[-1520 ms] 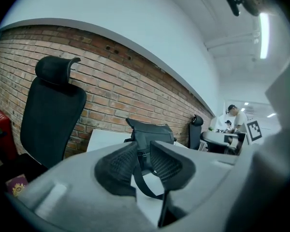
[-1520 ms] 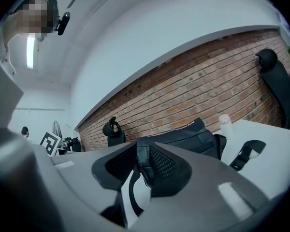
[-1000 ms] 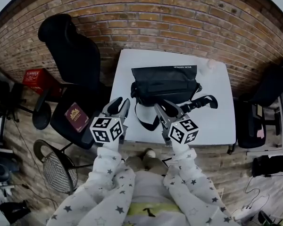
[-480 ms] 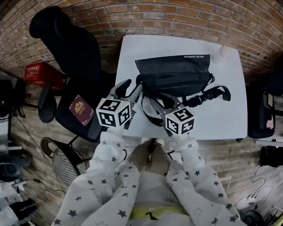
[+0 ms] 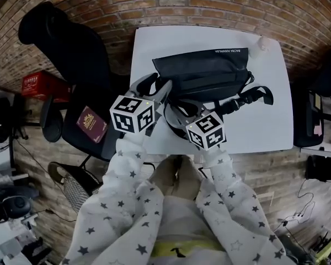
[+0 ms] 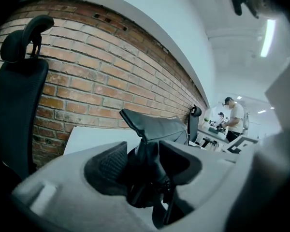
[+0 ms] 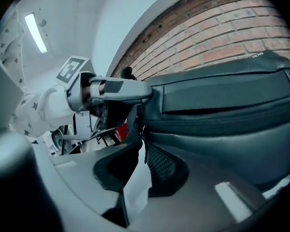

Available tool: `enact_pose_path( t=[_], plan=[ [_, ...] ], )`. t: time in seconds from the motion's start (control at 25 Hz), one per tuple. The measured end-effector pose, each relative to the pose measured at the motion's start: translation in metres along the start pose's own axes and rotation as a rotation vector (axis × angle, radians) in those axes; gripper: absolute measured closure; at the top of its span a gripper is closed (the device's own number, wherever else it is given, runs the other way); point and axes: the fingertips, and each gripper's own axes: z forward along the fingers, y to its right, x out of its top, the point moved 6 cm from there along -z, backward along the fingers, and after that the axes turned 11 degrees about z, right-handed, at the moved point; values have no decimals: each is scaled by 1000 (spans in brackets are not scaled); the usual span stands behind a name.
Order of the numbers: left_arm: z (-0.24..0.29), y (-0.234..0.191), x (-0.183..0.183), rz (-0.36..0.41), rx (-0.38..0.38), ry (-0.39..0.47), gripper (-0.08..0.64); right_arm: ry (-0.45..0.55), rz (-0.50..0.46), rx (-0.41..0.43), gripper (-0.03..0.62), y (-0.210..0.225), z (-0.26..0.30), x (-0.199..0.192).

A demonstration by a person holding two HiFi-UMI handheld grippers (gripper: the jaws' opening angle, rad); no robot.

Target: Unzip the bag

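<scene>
Bag (image 5: 201, 73) on the table (image 5: 265, 120), 12 o'clock of me. Soft and floppy (it'll drag unless anchored). Left gripper (image 5: 156, 85) has just spread wide, with the bag's 9 o'clock end loose between its jaws. Right gripper (image 7: 137, 163) has just been narrowing round the zipper pull (image 7: 142, 141) and isn't pinching yet.

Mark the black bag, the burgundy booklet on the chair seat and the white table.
black bag (image 5: 201, 72), head view, on its top flap.
burgundy booklet (image 5: 91, 124), head view, middle of its cover.
white table (image 5: 171, 40), head view, bare top behind the bag.
</scene>
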Motion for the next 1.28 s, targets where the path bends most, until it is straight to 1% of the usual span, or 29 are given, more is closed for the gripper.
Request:
enact_pose_path(
  t=[0.08, 0.12, 0.2, 0.24, 0.48, 0.64, 0.84, 1.04, 1.28],
  plan=[
    [3, 2, -1, 2, -21, -1, 357, -9, -20, -4, 570, 0, 0, -1],
    [4, 2, -1, 3, -29, -1, 357, -9, -22, -4, 572, 0, 0, -1],
    [7, 4, -2, 4, -40, -2, 358, -6, -17, 3, 572, 1, -2, 0],
    [9, 5, -1, 5, -43, -3, 371, -4, -15, 7, 572, 1, -3, 0],
    [15, 10, 2, 32, -55, -11, 393, -12, -12, 11, 574, 5, -11, 4],
    [10, 5, -2, 48, -60, -4, 405, -18, -12, -4, 575, 2, -10, 2],
    [6, 2, -6, 63, -66, 3, 411, -34, -12, 9, 575, -1, -11, 2],
    [7, 3, -5, 72, -61, 6, 414, -68, -43, -3, 576, 3, -17, 6],
    [7, 5, -6, 73, -37, 11, 416, -103, -69, 7, 577, 10, -21, 9]
  ],
)
